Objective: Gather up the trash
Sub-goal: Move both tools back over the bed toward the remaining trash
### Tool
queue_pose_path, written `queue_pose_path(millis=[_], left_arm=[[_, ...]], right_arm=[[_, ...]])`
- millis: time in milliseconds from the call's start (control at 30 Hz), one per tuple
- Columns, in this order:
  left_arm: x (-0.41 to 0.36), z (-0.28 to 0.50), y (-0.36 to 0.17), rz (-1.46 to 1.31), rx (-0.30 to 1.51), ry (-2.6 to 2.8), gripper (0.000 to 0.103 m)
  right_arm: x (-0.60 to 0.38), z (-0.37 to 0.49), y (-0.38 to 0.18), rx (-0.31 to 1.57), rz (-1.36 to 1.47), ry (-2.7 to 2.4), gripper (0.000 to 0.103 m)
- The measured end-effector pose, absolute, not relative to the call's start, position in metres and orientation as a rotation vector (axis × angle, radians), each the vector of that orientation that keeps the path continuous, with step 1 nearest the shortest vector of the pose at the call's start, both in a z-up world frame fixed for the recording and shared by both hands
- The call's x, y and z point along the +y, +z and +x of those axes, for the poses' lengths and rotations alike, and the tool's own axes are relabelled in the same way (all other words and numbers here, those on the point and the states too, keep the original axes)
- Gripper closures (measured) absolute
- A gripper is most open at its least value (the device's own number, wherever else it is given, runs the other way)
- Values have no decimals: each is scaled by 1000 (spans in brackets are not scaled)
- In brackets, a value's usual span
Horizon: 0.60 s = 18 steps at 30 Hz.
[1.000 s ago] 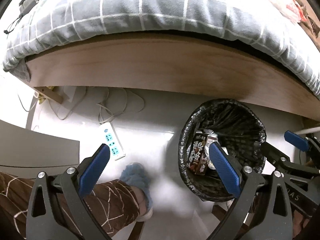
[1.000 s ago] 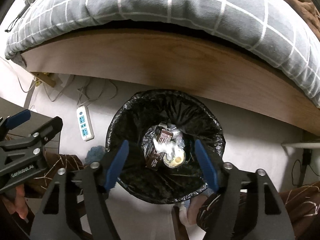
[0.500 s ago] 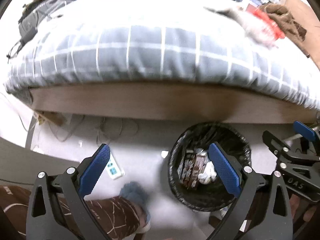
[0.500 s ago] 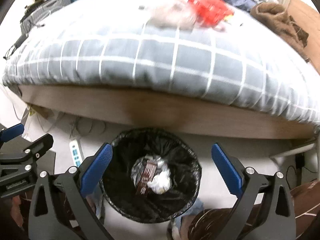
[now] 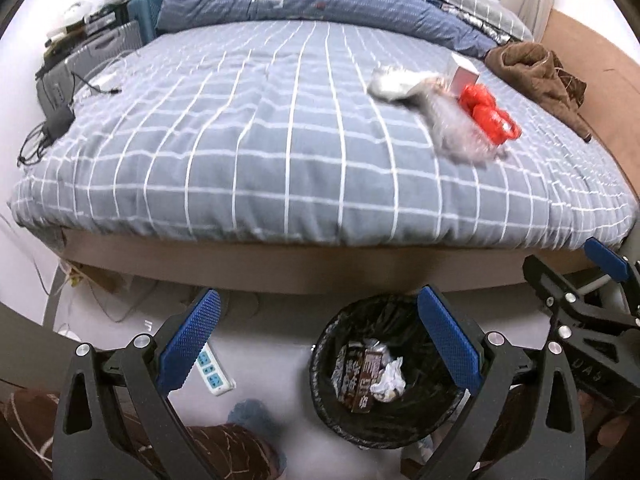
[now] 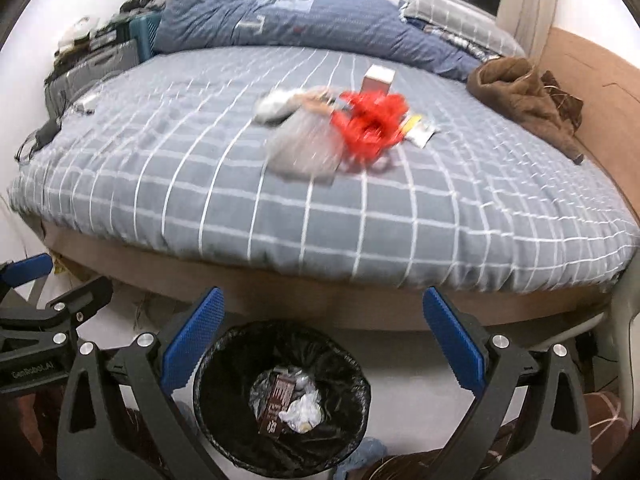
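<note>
On the floor at the foot of the bed, your black-lined trash bin (image 6: 280,400) already holds a brown carton (image 6: 276,404) and a crumpled white wad (image 6: 302,410), with crinkled clear wrap around them. More trash lies up on the grey checked duvet (image 6: 200,168): a red plastic bag (image 6: 370,122), a blurred grey bag (image 6: 304,144) touching its left side, a small white box (image 6: 378,76) standing just behind, and a yellow-and-white wrapper (image 6: 420,130) just beside the red bag. Your right gripper (image 6: 320,344) hangs over the bin with its blue pads spread wide and nothing between them. Your left gripper (image 5: 316,340) is likewise spread wide and empty, the bin sitting under its right finger. Only the left view shows the white power strip (image 5: 210,372) on the floor and a blue slipper (image 5: 256,416) near it; only the right view shows the yellow-and-white wrapper. A brown garment (image 5: 540,72) is heaped at the bed's far right edge
</note>
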<state>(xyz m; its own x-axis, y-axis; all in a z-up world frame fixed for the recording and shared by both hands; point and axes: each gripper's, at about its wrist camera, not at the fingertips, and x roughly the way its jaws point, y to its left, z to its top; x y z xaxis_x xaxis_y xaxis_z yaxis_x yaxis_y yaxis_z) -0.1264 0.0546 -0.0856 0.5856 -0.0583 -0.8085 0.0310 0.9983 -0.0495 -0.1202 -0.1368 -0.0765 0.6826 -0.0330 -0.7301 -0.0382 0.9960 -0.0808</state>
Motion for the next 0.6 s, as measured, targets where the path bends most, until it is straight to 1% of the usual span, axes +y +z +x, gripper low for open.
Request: queue_pose_path(millis=[300, 600], left_arm=[[47, -99, -49, -23, 893, -68, 6], [29, -53, -23, -23, 854, -98, 6]], right_arm=[[-166, -103, -41, 776, -66, -53, 8], [-193, -56, -10, 725, -57, -83, 8]])
